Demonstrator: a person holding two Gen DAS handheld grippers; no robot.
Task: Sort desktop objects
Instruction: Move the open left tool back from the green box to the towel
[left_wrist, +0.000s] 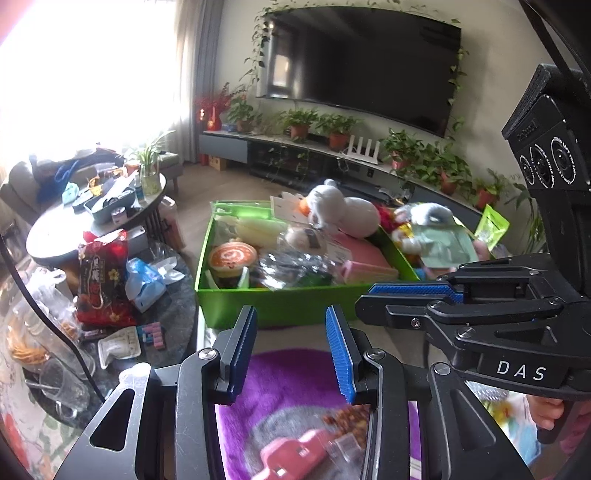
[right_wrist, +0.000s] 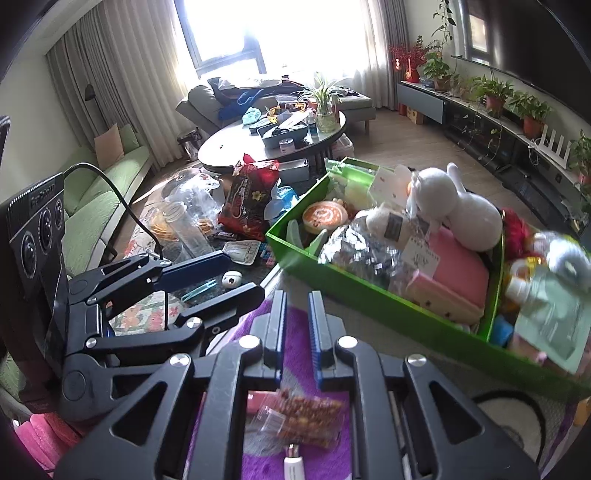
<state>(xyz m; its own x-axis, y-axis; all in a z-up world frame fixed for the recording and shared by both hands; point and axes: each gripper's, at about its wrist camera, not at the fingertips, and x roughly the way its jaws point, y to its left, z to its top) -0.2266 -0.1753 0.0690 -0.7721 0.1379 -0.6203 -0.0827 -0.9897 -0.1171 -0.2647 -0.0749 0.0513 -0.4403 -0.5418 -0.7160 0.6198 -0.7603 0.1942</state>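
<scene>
Now we are holding our left claw (left_wrist: 291, 325) open and empty before the green box (left_wrist: 295, 299); our right claw (right_wrist: 297, 314) is sitting closed, apparently gripping nothing.

A plush toy (left_wrist: 343, 212) lies in the box (left_wrist: 295, 302) (far end).

Ahead of both claws, the green box (right_wrist: 369, 291) blocks the way, heaped with a white plush toy (right_wrist: 458, 206), a crumpled foil bag (right_wrist: 354, 247) and a pink pouch (right_wrist: 461, 273). The purple rug (left_wrist: 288, 376) before it lies mostly bare except a snack packet (right_wrist: 303, 410). Left of the box, the dark surface (left_wrist: 177, 306) is crowded by a red snack bag (left_wrist: 103, 280) and clear jars (right_wrist: 184, 225).
</scene>
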